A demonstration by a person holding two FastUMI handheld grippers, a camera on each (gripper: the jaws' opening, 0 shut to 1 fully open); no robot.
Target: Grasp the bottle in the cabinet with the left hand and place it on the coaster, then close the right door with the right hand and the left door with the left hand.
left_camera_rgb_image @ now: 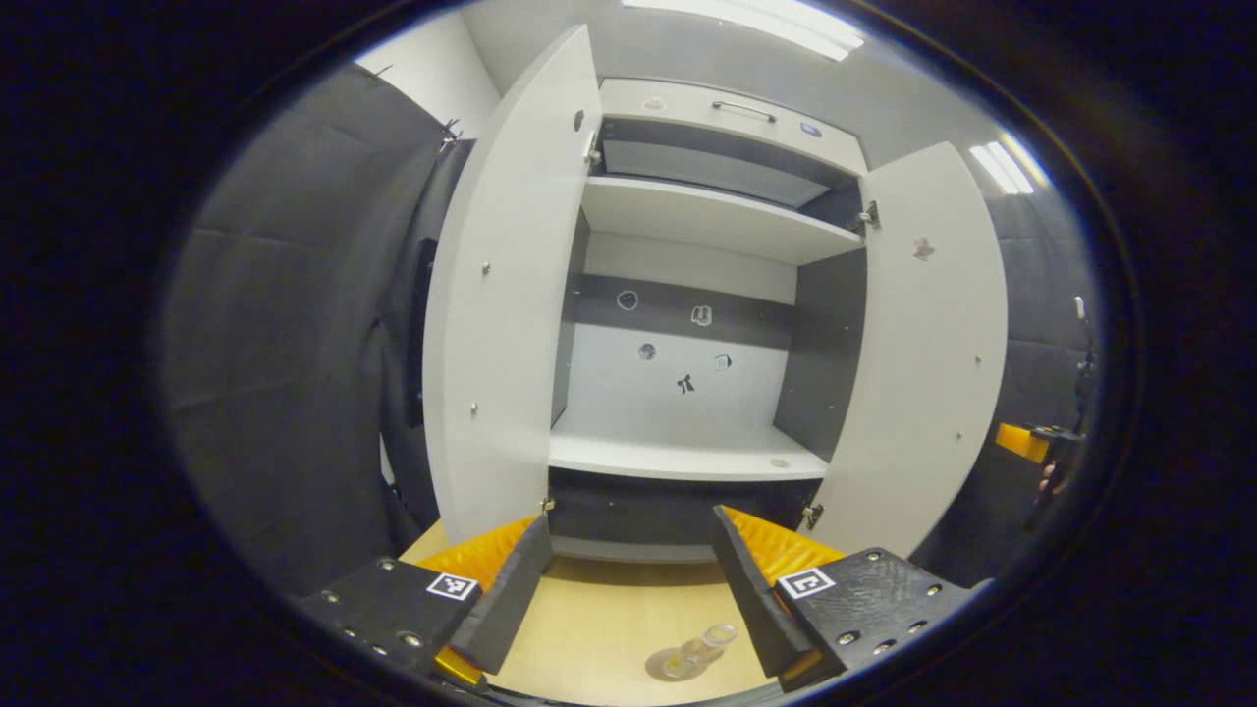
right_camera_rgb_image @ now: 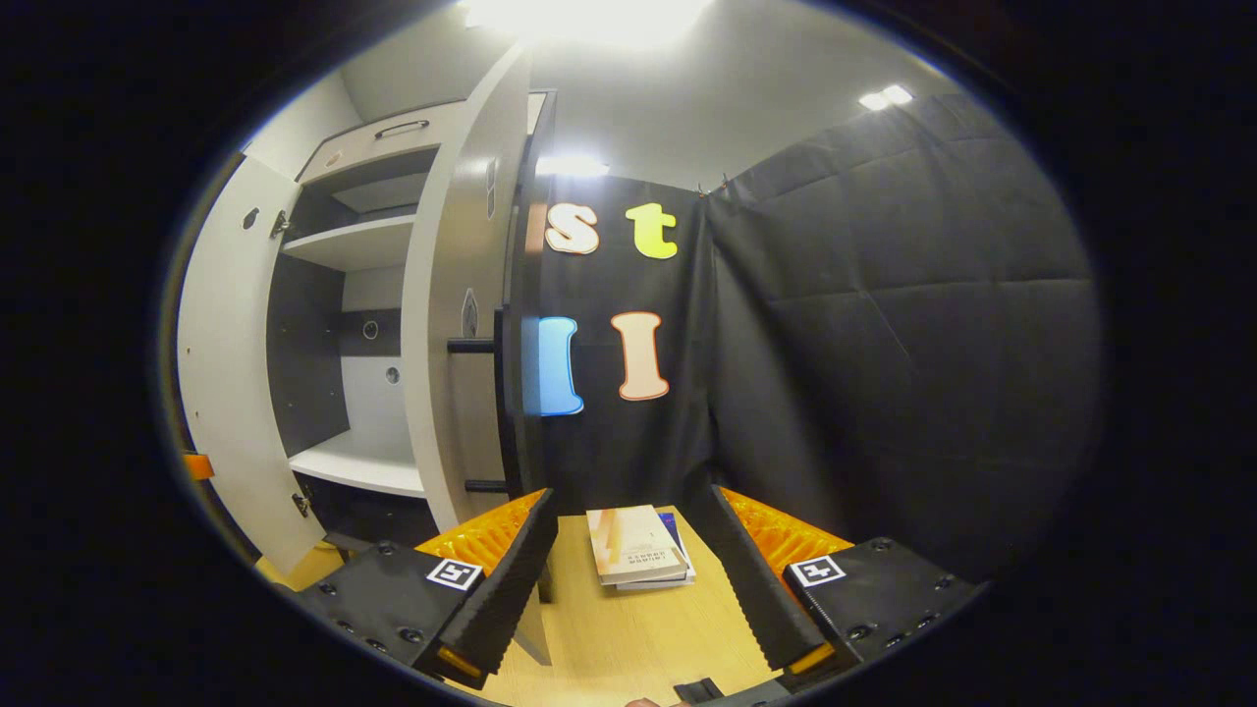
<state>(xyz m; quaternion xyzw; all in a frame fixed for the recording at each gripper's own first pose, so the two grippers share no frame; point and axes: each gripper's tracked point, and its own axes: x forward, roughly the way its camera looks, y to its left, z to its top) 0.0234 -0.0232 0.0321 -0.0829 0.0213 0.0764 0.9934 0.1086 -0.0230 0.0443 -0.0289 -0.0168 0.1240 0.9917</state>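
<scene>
Bottle (left_camera_rgb_image: 699,650) stands on its coaster (left_camera_rgb_image: 668,666) on the table (left_camera_rgb_image: 609,619), at 6 o'clock in the left gripper view, between the spread fingers of the released left hand-held gripper (left_camera_rgb_image: 628,599). Beyond, the cabinet (left_camera_rgb_image: 687,324) shows 2 doors open. The right hand-held gripper (right_camera_rgb_image: 638,589) also gapes, empty, books (right_camera_rgb_image: 638,548) at 12 o'clock ahead of it.

matt white cabinet (left_camera_rgb_image: 687,216), light wood table (left_camera_rgb_image: 609,619), clear glassy bottle (left_camera_rgb_image: 699,650)

Left gripper (left_camera_rgb_image: 628,579) and right gripper (right_camera_rgb_image: 633,579) — fingers spread wide, nothing between them.
</scene>
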